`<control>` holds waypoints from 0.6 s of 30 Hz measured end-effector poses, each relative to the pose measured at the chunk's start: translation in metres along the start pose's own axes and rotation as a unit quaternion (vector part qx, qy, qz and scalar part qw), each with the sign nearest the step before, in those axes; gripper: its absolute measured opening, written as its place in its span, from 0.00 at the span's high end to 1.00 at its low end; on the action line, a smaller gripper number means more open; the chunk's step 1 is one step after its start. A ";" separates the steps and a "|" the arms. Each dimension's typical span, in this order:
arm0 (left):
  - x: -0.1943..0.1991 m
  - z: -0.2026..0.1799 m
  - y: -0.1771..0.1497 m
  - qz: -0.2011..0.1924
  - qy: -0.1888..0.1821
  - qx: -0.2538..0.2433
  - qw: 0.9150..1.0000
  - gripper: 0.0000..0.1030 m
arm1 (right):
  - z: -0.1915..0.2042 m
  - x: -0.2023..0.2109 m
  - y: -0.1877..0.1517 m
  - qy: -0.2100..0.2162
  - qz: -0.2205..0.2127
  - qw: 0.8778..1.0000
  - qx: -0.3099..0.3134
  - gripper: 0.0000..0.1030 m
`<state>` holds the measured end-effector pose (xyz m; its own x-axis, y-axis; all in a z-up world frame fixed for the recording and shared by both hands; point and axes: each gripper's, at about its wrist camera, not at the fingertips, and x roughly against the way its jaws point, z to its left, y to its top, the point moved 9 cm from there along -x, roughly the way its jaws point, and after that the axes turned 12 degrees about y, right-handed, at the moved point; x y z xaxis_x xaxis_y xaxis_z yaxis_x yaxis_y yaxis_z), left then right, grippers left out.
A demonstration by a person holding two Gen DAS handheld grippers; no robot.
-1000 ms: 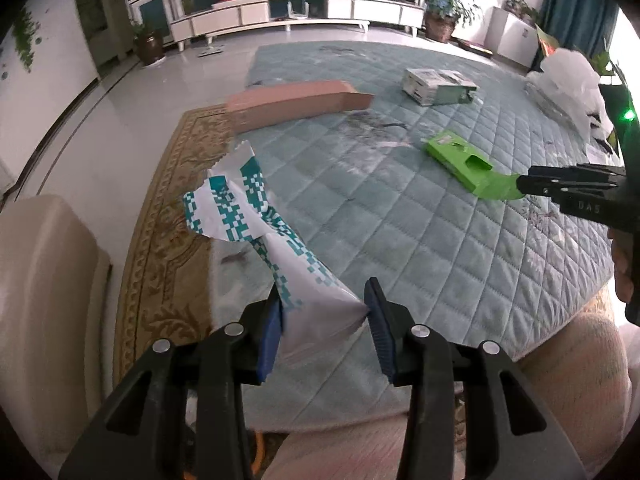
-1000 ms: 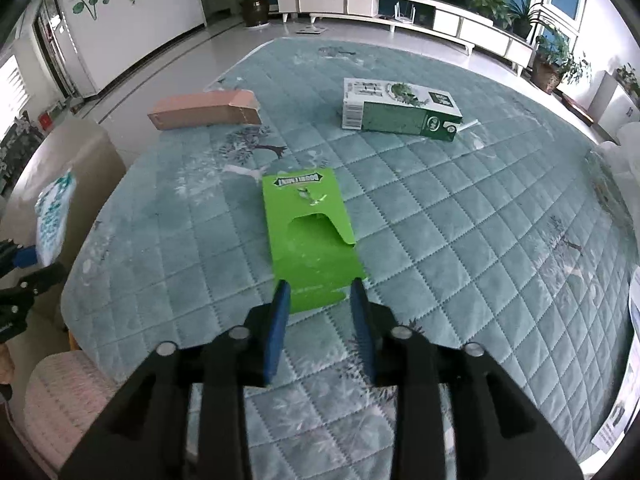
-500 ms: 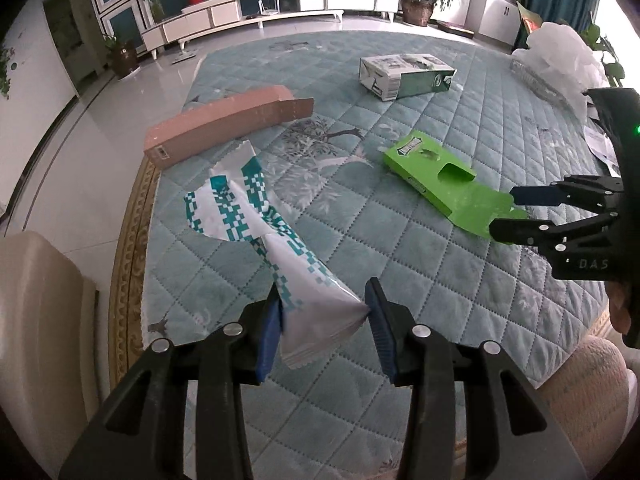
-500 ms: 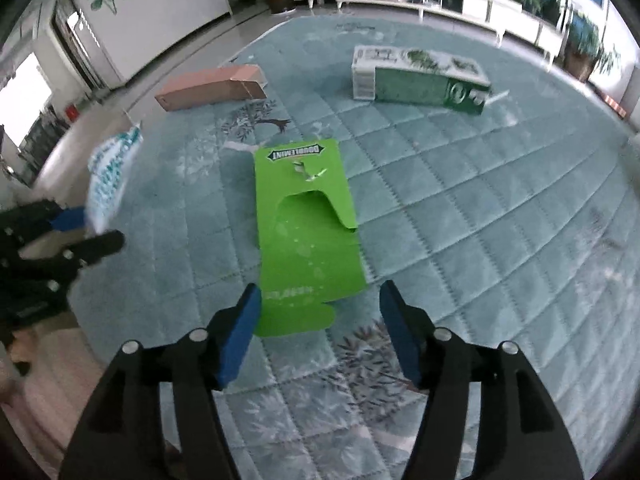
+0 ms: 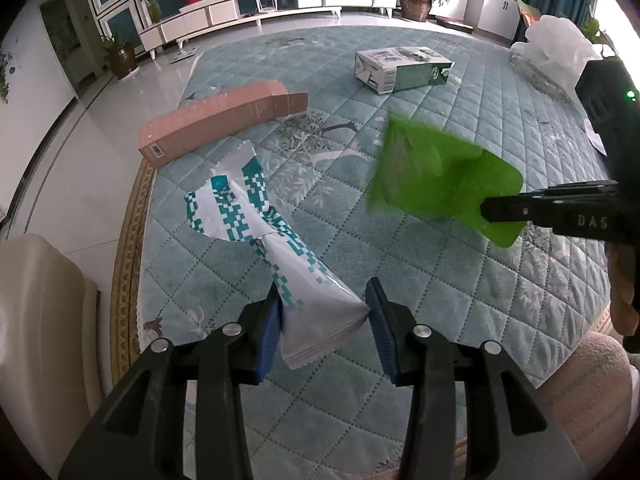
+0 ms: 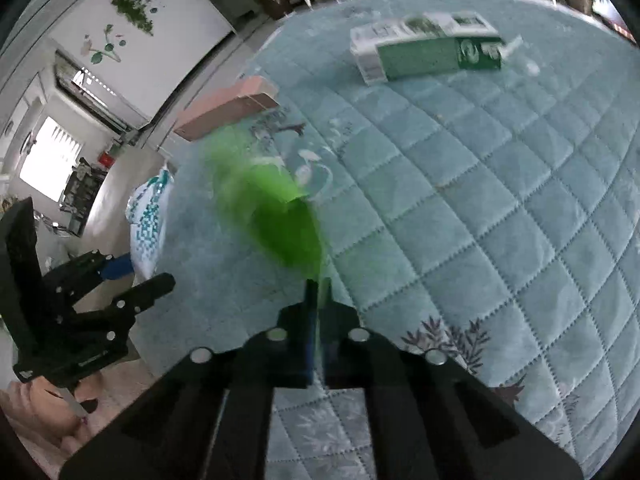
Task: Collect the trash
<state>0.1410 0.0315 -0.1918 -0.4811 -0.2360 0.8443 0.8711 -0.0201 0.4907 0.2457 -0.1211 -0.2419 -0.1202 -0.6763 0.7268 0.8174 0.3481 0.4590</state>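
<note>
Apparently green card (image 6: 280,220) in right gripper (image 6: 318,288)

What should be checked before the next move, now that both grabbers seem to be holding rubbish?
1. Right gripper shut on green card: ok; its jaws have just closed on the card's edge.
2. Card clear of rug: cannot tell, blurred.
3. Left gripper shut on wrapper: ok.
4. Grippers apart: ok.
5. Trash left on rug: not ok; pink box and green carton remain.
6. Trash bin in view: not ok.
</note>
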 end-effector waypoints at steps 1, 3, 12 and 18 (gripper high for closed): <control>0.002 0.001 0.000 -0.002 0.001 0.000 1.000 0.57 | 0.003 0.001 0.001 -0.005 -0.003 1.000 0.006 1.00; 0.007 0.005 -0.001 -0.006 0.002 0.004 1.000 0.57 | 0.016 0.006 0.002 -0.004 -0.008 1.000 0.021 1.00; 0.043 0.053 -0.025 -0.029 0.026 0.036 0.999 0.57 | 0.118 0.018 -0.008 -0.038 -0.019 0.989 0.144 1.00; 0.067 0.111 -0.069 -0.028 0.044 0.081 0.995 0.57 | 0.200 -0.016 -0.025 -0.022 0.001 0.979 0.204 1.00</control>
<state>0.0375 0.1246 -0.1458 -0.5111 -0.3223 0.7968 0.8128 0.1203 0.5700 0.1143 0.0103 -0.1627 -0.1501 -0.6489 0.7459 0.5265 0.5861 0.6159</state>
